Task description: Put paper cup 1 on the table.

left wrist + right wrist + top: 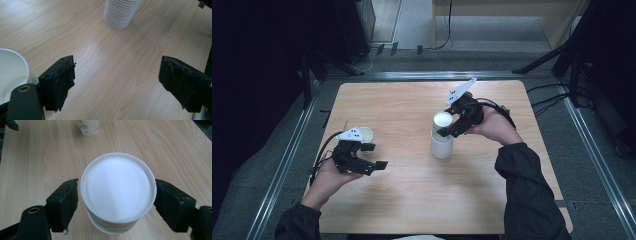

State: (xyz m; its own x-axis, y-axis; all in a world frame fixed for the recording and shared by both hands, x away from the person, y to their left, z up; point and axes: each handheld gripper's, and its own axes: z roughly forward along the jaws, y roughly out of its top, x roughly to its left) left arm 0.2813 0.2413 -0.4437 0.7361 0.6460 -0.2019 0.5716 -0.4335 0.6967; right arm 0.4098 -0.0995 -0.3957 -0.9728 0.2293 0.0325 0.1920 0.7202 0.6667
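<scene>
The right gripper [116, 202] has its two black jaws set around the top cup of an inverted stack of white paper cups [117, 192], close against its sides, though whether they actually press it I cannot tell. That stack [442, 136] stands upright near the middle of the pale wooden table [412, 200]. The left gripper [117, 85] is spread wide and holds nothing, with a single white paper cup [11, 72] standing mouth-up just beside its left jaw, well apart from the stack.

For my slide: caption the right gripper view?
Right gripper jaws straddle the top cup of an upturned stack on the wooden table.
</scene>
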